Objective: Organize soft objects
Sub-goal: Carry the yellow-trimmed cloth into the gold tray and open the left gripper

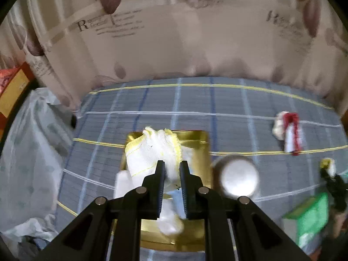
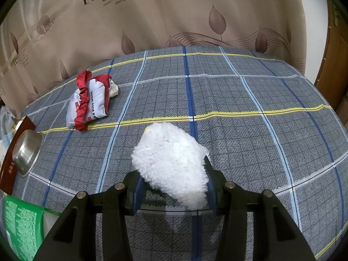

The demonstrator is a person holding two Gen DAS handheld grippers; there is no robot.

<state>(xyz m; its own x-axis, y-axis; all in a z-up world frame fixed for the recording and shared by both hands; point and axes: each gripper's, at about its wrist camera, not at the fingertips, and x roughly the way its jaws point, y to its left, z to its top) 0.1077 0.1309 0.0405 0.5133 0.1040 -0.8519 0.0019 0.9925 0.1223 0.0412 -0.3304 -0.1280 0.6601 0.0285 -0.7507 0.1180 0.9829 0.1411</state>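
- The left gripper (image 1: 172,169) pinches a white cloth (image 1: 152,152) with yellow trim, its black fingers (image 1: 159,174) closed on the fabric above a gold tray (image 1: 195,137).
- The tray sits on a grey plaid bedspread (image 1: 228,100) crossed by blue, white and yellow lines; more white fabric (image 1: 169,219) lies in the tray beneath the gripper.
- A steel bowl (image 1: 238,179) stands just beside the tray's right edge, blurred in the left wrist view.
- The right gripper (image 2: 174,184) clamps a white fluffy mitt (image 2: 171,163), its blue-padded fingers (image 2: 139,192) pressed against both sides; a sliver of yellow shows at the mitt's far end.
- The mitt is held over the bedspread (image 2: 250,119), near its middle; whether it touches the cover cannot be told.
- A red-and-white pouch (image 2: 89,102) printed with "A GOOD DREAM" lies on the bedspread, well apart from the mitt, with a cream-coloured bundle (image 2: 113,90) touching its far side.
- In the right wrist view, the bowl (image 2: 27,152) rests on a dark red box (image 2: 8,174) at the left edge.
- A green packet (image 2: 24,221) shows near the lower left corner.
- A beige curtain (image 2: 174,10) with leaf prints and lettering hangs behind the bed.
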